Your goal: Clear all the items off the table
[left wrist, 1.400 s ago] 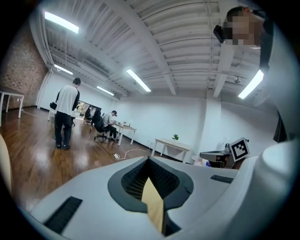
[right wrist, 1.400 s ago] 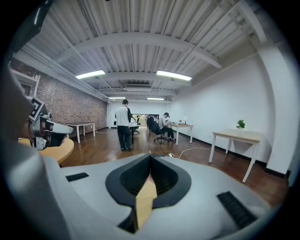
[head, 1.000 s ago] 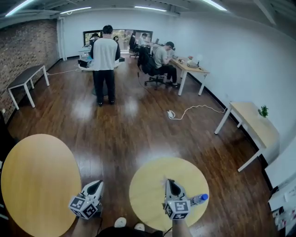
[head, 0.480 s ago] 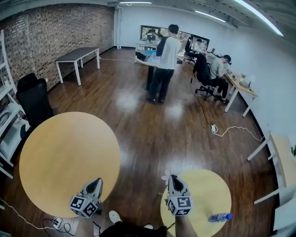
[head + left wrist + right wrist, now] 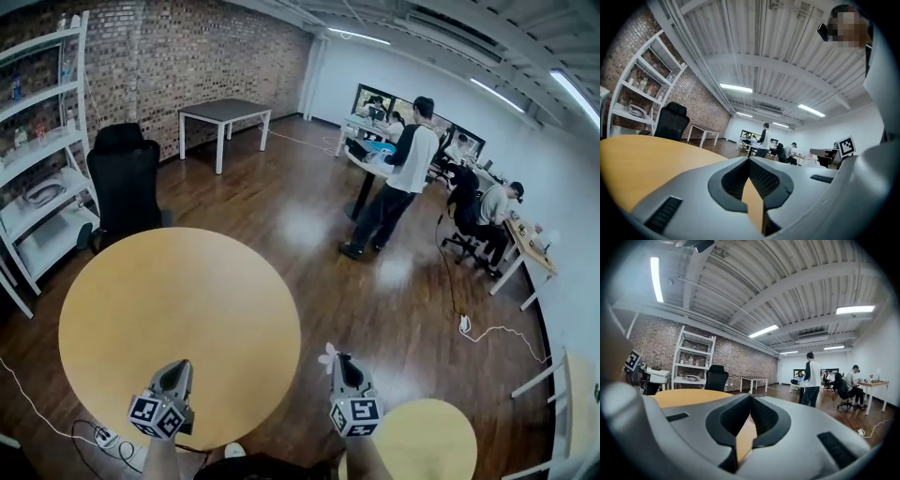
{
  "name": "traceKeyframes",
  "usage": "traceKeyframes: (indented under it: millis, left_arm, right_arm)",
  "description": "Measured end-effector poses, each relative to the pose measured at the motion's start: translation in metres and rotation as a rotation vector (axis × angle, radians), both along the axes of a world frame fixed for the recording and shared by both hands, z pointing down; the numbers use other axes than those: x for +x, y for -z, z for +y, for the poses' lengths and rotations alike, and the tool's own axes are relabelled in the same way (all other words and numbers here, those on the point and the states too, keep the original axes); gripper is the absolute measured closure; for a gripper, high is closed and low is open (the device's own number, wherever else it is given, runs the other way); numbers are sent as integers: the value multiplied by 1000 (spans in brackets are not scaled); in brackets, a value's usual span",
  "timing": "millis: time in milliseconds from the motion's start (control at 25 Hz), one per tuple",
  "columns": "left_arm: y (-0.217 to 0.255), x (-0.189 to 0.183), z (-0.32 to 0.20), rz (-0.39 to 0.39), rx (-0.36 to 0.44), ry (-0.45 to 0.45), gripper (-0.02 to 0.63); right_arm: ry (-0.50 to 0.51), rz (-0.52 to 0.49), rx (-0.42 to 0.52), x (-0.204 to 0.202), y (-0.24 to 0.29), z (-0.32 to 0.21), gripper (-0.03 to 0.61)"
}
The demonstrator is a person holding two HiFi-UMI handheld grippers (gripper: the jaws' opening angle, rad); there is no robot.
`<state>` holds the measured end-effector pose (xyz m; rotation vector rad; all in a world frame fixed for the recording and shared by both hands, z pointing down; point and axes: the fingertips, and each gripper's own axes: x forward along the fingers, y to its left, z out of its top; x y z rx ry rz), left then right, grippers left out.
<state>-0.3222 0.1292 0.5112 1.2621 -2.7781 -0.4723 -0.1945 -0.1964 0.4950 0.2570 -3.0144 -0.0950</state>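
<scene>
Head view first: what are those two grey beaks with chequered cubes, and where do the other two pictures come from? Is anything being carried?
No robot here: a person holds a two-jaw tool in each hand, the left gripper and the right gripper. The cubes are part of them. The head view comes from a camera on the person's head, looking down. The other two come from cameras riding on each gripper, looking along its jaws. Both pairs of jaws are closed, nothing seen between them. The large round table in front looks bare; a smaller round table sits at lower right.
</scene>
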Motion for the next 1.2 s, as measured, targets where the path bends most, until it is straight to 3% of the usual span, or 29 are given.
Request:
traceKeyframes:
  millis: [160, 280, 440, 680, 960, 1200]
  left_arm:
    - [4, -13, 64, -16, -12, 140, 621]
    - [2, -10, 126, -5, -10, 293, 621]
    - [-3, 22, 205, 25, -10, 548, 621]
    - [-14, 76, 266, 72, -12, 811, 621]
    - [-35, 140, 299, 143, -7, 1037, 621]
    - [-52, 172, 312, 208, -18, 1110, 623]
  right_arm:
    - [144, 5, -4, -62, -1, 52, 574]
    - [297, 14, 9, -108, 0, 106, 574]
    - [537, 30, 6, -163, -3, 182, 574]
    - [826, 80, 9, -209, -19, 283, 574]
    - [1065, 152, 11, -225, -57, 375, 574]
    - [1106, 266, 69, -228, -117, 410, 574]
